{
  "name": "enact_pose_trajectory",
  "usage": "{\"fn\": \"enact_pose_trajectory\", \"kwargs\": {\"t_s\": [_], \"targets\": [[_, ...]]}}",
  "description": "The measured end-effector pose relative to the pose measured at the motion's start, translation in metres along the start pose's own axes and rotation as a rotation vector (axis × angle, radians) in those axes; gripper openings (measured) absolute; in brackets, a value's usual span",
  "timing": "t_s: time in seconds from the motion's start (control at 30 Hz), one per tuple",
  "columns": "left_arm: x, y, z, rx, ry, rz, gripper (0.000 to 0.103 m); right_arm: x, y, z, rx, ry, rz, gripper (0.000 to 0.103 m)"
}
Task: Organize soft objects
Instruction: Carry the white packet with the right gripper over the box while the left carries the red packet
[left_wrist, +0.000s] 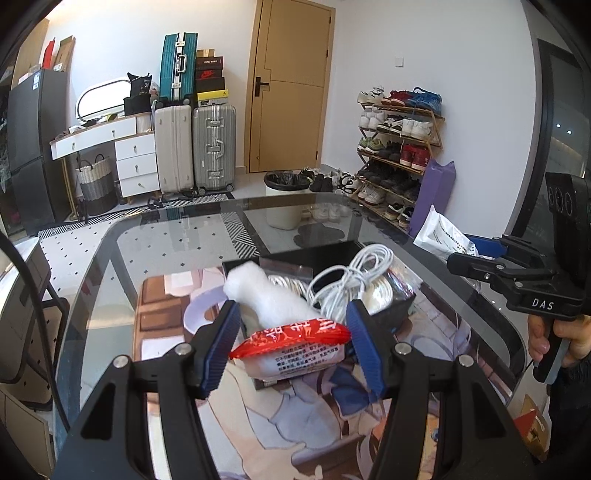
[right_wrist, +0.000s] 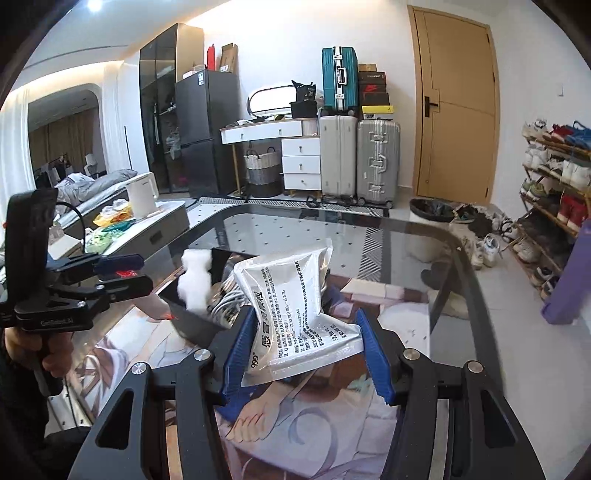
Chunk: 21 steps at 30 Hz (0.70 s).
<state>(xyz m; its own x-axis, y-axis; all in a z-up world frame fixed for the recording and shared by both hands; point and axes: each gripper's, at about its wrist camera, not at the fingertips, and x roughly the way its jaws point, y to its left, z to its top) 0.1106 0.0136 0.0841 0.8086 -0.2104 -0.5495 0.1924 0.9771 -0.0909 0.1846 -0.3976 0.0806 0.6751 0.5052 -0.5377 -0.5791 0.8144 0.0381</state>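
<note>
Red-and-white snack packet (left_wrist: 291, 347) pinched between blue pads of left gripper (left_wrist: 291, 334), just over near edge of black box (left_wrist: 391, 317). Beyond jaws, inside box: white foam piece (left_wrist: 266, 295), coiled white cable (left_wrist: 347, 280). Silver medicine sachet (right_wrist: 299, 306) squeezed at waist by right gripper (right_wrist: 306, 332), box just ahead-left of jaws. Glass table (right_wrist: 406, 236) beneath.

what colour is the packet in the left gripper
Red and white packet, clearest in the left wrist view.
</note>
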Motion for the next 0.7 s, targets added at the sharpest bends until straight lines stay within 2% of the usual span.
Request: {"fn": "enact_pose_trajectory", "kwargs": {"t_s": [0.7], "targets": [[0.045, 0.01, 0.035, 0.0, 0.018, 0.028, 0.059, 0.068, 0.014, 0.034, -0.138, 0.05, -0.08, 0.057]]}}
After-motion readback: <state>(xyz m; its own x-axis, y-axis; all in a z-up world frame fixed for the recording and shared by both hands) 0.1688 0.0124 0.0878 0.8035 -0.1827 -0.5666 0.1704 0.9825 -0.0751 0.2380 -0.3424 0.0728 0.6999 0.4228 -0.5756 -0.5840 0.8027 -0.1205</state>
